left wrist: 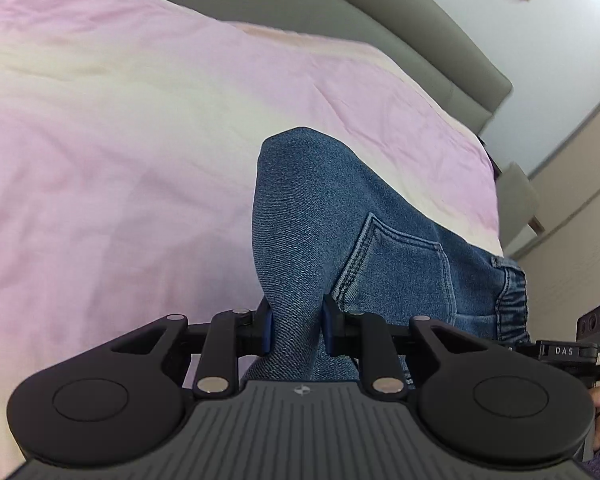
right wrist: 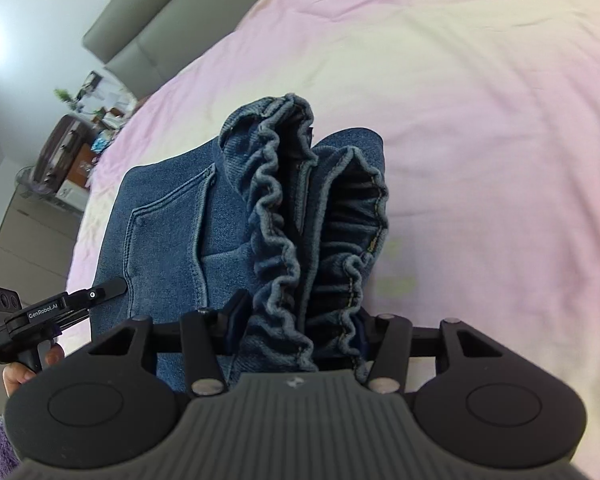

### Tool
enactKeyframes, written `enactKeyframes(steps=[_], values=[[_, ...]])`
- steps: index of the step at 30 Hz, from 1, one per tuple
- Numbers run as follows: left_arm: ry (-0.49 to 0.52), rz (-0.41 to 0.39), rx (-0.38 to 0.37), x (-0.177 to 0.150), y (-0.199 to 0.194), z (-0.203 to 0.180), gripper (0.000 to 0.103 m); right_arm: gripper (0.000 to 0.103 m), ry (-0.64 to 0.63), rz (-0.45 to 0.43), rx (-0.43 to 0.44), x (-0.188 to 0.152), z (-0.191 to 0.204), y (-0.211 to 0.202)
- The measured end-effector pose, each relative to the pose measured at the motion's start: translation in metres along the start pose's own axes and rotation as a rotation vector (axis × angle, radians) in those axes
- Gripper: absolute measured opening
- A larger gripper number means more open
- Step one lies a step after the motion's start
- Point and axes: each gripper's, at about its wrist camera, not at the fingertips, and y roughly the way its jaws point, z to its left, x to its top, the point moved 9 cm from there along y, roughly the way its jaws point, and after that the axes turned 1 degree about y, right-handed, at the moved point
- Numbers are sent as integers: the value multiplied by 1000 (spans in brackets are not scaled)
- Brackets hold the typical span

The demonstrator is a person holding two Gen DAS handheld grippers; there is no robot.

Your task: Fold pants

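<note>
Soft, floppy denim pants [left wrist: 340,216]: the left gripper [left wrist: 296,326] pinches a fold right between its pads, the right gripper [right wrist: 300,328] clamps the bunched elastic waistband [right wrist: 276,208]. Thick edges grip best.

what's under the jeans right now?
Pink bedsheet spreads around and beneath the jeans, which both grippers hold up: left gripper, right gripper at the waistband. Sheet directly below the denim is hidden.

Home bedroom, pink bedspread [left wrist: 140,120], grey padded headboard [left wrist: 380,32]
</note>
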Motion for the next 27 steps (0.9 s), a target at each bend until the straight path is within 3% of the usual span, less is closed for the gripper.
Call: enactKeyframes(steps=[4, 9, 20, 27], values=[[-37, -54, 70, 8, -36, 50, 25, 47, -25, 27, 52, -17, 53, 39], [-33, -67, 131, 11, -50, 93, 25, 47, -16, 61, 76, -39, 96, 92], [-92, -3, 129, -13, -14, 161, 26, 48, 40, 144, -13, -63, 103, 172], [-119, -1, 141, -21, -14, 171, 33, 57, 25, 161, -68, -63, 100, 182]])
